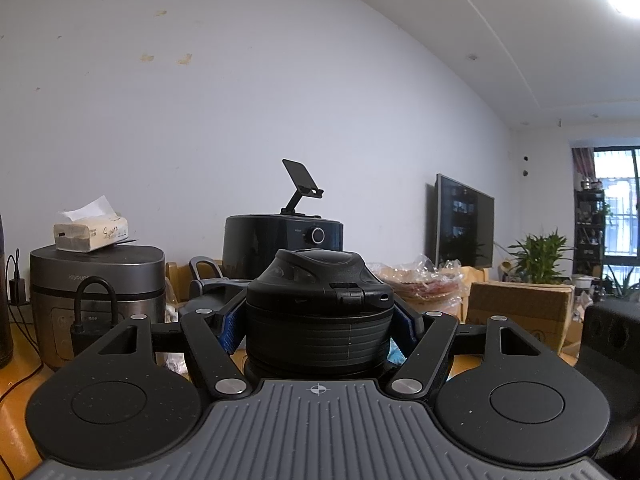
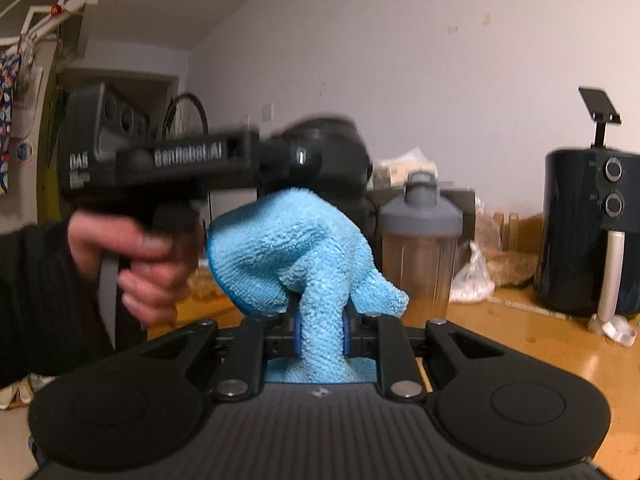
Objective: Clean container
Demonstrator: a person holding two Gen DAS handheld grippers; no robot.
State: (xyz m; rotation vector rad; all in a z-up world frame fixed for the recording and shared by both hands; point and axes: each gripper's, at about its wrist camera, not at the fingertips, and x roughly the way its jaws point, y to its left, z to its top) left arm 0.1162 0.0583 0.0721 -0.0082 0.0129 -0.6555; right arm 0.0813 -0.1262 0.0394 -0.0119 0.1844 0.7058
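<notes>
Your left gripper (image 1: pixel 318 320) is clamped on the black container (image 1: pixel 318 304); the right gripper (image 2: pixel 322 334) pinches the blue cloth (image 2: pixel 288 240). Hold the container steady between the fingers and wipe slowly beside them.

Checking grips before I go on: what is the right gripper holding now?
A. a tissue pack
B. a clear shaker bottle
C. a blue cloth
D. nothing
C: the right gripper is pinched shut on the blue cloth, which bunches up above its fingers; the clear shaker bottle stands apart on the table behind.
</notes>
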